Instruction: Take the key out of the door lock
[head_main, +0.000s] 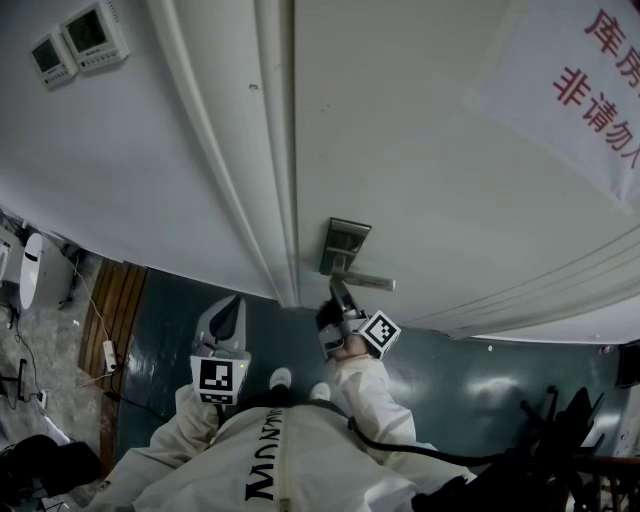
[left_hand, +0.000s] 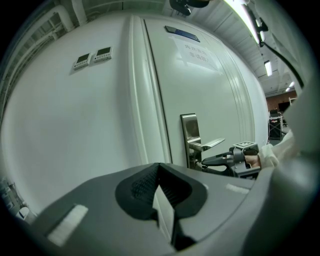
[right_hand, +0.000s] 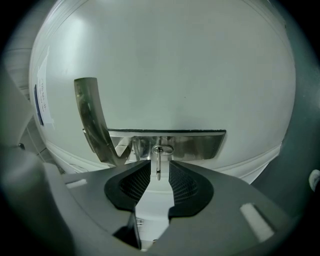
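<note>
The key (right_hand: 158, 165), seated in the door lock (right_hand: 163, 149), is being straddled by the right hand-held gripper (right_hand: 159, 175), jaws narrowly apart, not gripping it. The left hand-held gripper (left_hand: 161, 192) is being held pressed together, empty.

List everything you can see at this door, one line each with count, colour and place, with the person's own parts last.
door: one, white, upper right of the head view
sign: one, white with red characters, on the door
wall panels: two, pale, on the wall left of the door
lock plate: one, silver, near the door's edge
lever handle: one, silver, on the lock plate
key: one, silver, in the keyhole
floor: dark green, below the door
power strip: one, white, on the floor at left
shoes: two, white, on the floor
left gripper: one, grey, jaws together, empty, away from the lock
right gripper: one, grey, jaws apart either side of the key
</note>
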